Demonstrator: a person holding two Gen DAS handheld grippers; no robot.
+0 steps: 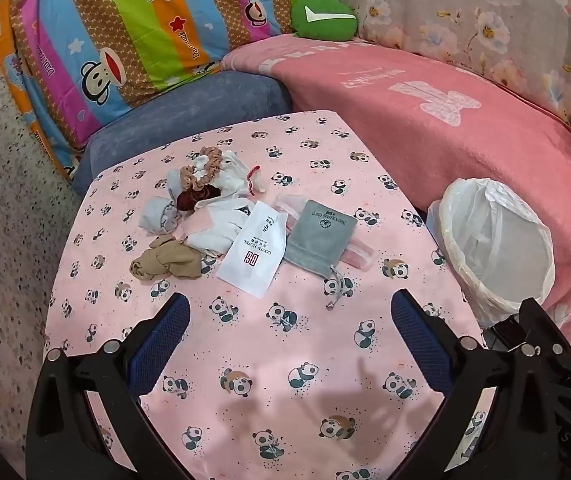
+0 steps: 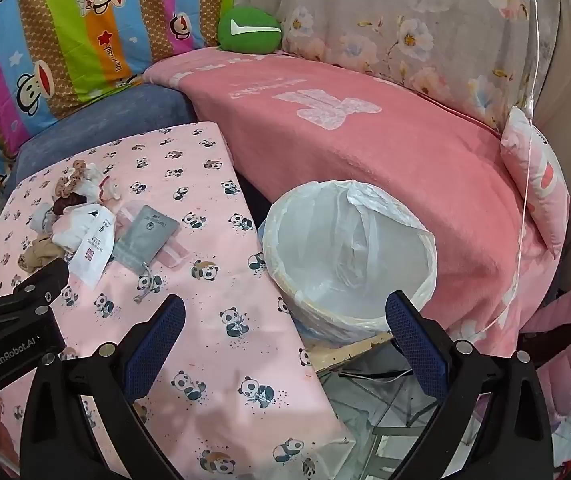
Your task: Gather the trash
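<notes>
Ahead of the left gripper, bare tablecloth up to the white packet and grey pouch; cloth heap crowds ahead-left. Right gripper: lined bin open-mouthed just ahead, pink blanket rising behind it.

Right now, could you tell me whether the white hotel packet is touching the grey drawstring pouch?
Touching. The left wrist view shows the white hotel packet with its right edge lying against the grey drawstring pouch.

A lived-in home sitting room

A sofa draped with a pink blanket and cartoon quilt sits behind a panda-print cloth-covered table.
</notes>
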